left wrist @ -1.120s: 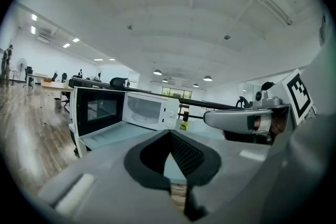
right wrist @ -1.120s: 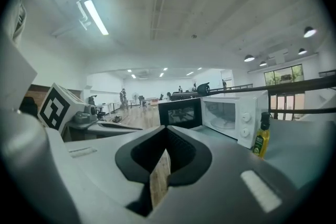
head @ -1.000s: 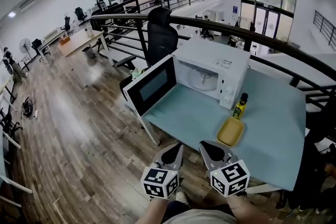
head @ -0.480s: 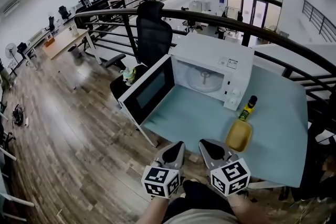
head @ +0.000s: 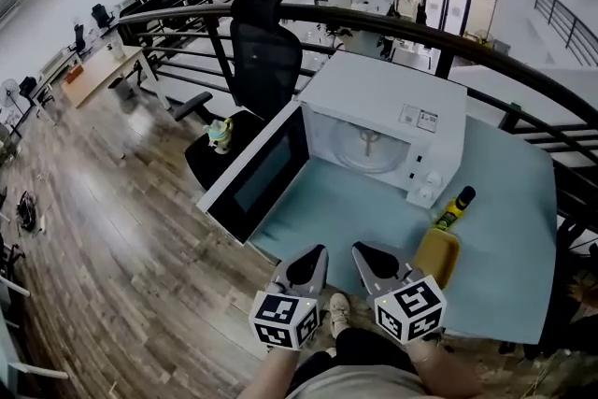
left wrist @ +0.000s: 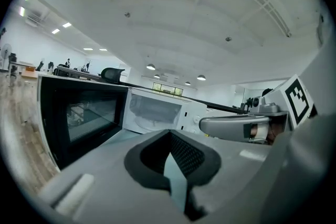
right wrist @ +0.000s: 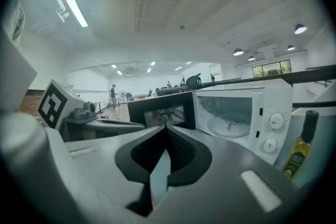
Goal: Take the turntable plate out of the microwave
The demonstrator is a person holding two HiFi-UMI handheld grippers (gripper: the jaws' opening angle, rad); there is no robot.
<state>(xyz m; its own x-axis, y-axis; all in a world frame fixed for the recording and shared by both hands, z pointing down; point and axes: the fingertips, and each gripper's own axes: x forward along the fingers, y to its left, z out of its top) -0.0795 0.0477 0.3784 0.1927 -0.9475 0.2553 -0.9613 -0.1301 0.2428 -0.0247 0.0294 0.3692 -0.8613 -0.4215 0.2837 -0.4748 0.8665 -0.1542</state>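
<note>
Head view is showing the microwave [head: 388, 112] sitting bigger and nearer than a sec ago, so the person is closing in on the table [head: 505, 201] w/ both tools carried low by the body. The left gripper [head: 311, 257] and right gripper [head: 366, 252] are hanging just short of the table's near edge, well apart from the oven. The door [head: 254, 175] is already standing wide open to the left, so no door step is waiting. The approach is prob. all that's underway, w/ the reach into the cavity not yet begun. Both gripper views are showing the jaws pressed together, only a thin sliver between the pads and nothing held, so they're needing to open before any grab. The turntable plate [head: 366, 145] is lying flat inside the cavity, a round, pale, see-through disc w/ its centre hub showing through. The right gripper view is giving the cleanest look at the plate [right wrist: 231, 126]; it's looking like smooth glass, prob. slippery at the rim. A bottle [head: 455, 207] and a yellow dish [head: 437, 255] are sitting right of the oven, off the reach path.
</note>
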